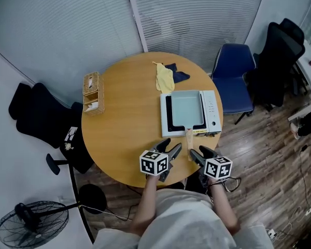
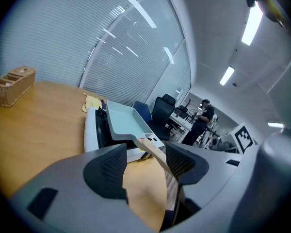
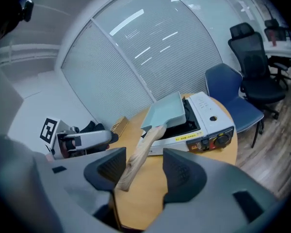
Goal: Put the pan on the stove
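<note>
Wicker, a small woven basket sits at the far left of the round wooden table, well apart from everything I am working on.

Next comes my left gripper, near the table's near edge. Its jaws are spread and grip nothing, though the pan's wooden handle shows just beside its right pad.

Further back lie a crumpled yellow cloth and a dark blue cloth, touching each other.

To the right of centre, the pale blue-grey square pan rests on the white portable gas stove, its handle pointing back toward me. By my reading the placing is done and only the letting go is left.

My right gripper is released. Its jaws are wide apart with the handle's tip between them, closer to the left pad, and neither pad presses on it.

To finish well, I should keep both jaws wide and draw straight back toward myself along the handle's line. A sideways brush could swing the pan on its burner.

I count one pan, one stove, one basket, two cloths and two grippers.
</note>
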`<action>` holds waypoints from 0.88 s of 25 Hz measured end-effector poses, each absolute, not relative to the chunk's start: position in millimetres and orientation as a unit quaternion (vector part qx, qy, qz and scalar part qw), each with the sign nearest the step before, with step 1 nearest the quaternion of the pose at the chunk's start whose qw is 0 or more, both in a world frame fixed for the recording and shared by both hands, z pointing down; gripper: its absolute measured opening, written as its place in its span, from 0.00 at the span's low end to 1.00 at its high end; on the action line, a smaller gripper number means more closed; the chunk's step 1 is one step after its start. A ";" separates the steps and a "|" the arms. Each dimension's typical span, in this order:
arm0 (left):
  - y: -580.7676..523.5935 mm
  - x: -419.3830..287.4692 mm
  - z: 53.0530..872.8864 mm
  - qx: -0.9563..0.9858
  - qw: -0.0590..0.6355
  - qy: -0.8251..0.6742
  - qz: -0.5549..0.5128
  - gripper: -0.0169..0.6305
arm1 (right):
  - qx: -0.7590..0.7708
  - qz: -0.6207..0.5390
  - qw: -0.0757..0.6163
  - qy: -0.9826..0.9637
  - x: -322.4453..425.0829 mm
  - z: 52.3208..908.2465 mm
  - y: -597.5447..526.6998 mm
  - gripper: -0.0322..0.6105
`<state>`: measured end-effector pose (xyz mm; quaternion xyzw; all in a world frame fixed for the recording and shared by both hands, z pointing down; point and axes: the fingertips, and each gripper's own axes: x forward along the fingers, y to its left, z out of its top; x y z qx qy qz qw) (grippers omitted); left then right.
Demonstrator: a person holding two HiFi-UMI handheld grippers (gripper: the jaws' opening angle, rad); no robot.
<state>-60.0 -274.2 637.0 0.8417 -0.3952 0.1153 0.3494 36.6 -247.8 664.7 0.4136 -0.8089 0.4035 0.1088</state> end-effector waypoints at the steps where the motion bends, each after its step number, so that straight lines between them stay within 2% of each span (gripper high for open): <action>1: -272.9 -58.8 637.3 0.845 0.336 -0.396 0.129 0.43 | 0.424 0.386 0.116 -0.811 41.7 660.3 -248.4 0.42; 9: -272.3 -57.0 632.4 0.855 0.213 -0.422 0.212 0.43 | 0.475 0.213 0.230 -0.822 67.5 636.5 -249.3 0.42; 16: -268.6 -57.2 617.5 0.863 0.210 -0.428 0.169 0.41 | 0.503 0.201 0.196 -0.817 81.2 624.4 -245.5 0.33; 18: -268.0 -60.3 614.2 0.862 0.211 -0.433 0.158 0.32 | 0.502 0.196 0.197 -0.818 79.9 622.7 -245.2 0.28; 22: -267.6 -65.9 610.5 0.860 0.208 -0.440 0.151 0.24 | 0.499 0.193 0.190 -0.823 73.4 620.2 -249.1 0.20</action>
